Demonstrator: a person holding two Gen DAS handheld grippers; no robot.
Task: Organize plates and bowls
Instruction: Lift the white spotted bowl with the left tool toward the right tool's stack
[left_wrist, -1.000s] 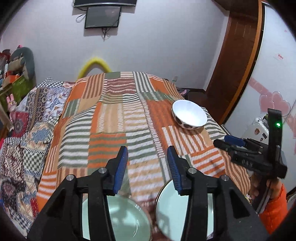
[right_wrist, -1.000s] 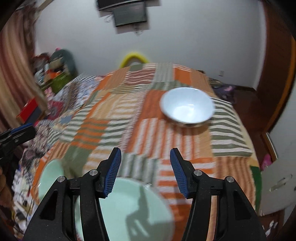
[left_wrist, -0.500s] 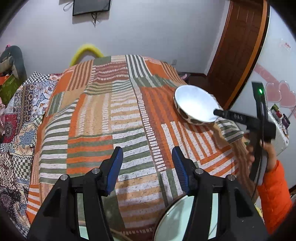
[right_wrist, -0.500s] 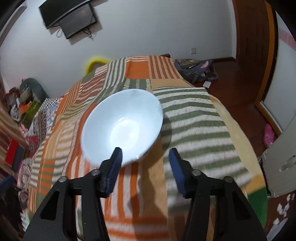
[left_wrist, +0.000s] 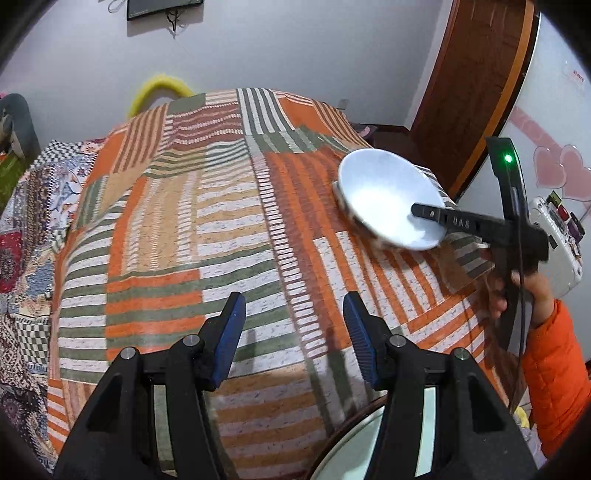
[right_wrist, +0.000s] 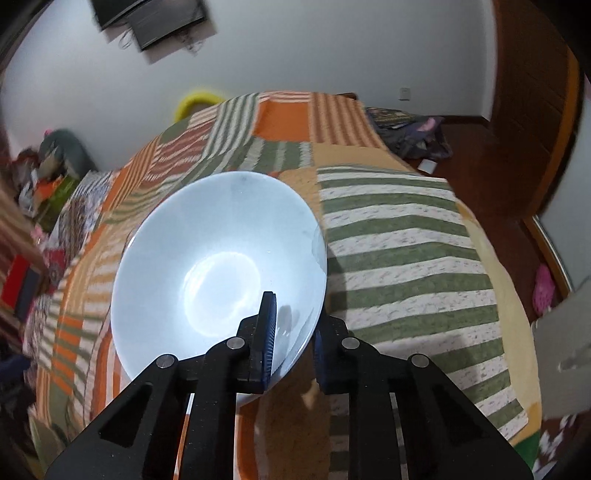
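The right gripper (right_wrist: 291, 336) has just closed onto the near rim of the white bowl (right_wrist: 218, 266), which sits at two o'clock on the striped bedspread (left_wrist: 229, 229) (previously untouched); lifting seems next; the left gripper (left_wrist: 293, 332) hovers apart, empty.

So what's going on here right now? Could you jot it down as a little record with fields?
surface: striped patchwork bedspread
white bowl: on the bedspread, near its right edge
right gripper: jaws just closed, shut on the bowl's near rim, one finger inside, one outside
left gripper: open, nothing between its fingers, over bare bedspread
pale green plates: just below the left gripper, mostly hidden
person: orange sleeve at the right
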